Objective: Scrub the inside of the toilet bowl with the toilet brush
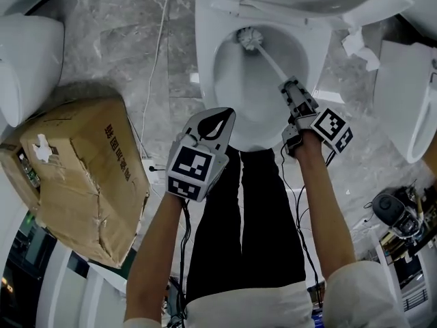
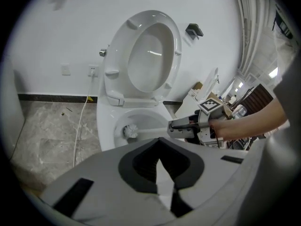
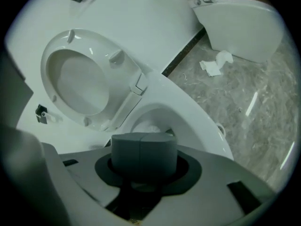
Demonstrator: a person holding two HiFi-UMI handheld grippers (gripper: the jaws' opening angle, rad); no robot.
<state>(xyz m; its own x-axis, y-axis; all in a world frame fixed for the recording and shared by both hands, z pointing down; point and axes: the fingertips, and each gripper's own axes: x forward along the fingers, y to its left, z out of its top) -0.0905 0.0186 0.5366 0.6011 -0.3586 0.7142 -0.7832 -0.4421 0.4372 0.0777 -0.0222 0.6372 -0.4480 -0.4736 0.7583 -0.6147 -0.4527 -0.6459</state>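
Observation:
The white toilet bowl (image 1: pixel 205 39) stands open, its lid (image 2: pixel 150 55) raised. The toilet brush's white bristle head (image 1: pixel 249 38) is inside the bowl at its far side, and the handle (image 1: pixel 272 61) slants back to my right gripper (image 1: pixel 290 87), which is shut on the handle's grey end (image 3: pixel 143 157). In the left gripper view the brush head (image 2: pixel 130 132) lies in the bowl with the right gripper (image 2: pixel 181 125) to its right. My left gripper (image 1: pixel 225 115) hovers over the bowl's near rim, shut and holding nothing.
A battered cardboard box (image 1: pixel 82 176) lies on the marble floor at left, beside another white toilet (image 1: pixel 24 60). A white cable (image 1: pixel 153 67) runs along the floor. More white fixtures (image 1: pixel 410 101) and crumpled paper (image 1: pixel 358 46) are at right. Black-trousered legs (image 1: pixel 252 217) stand before the bowl.

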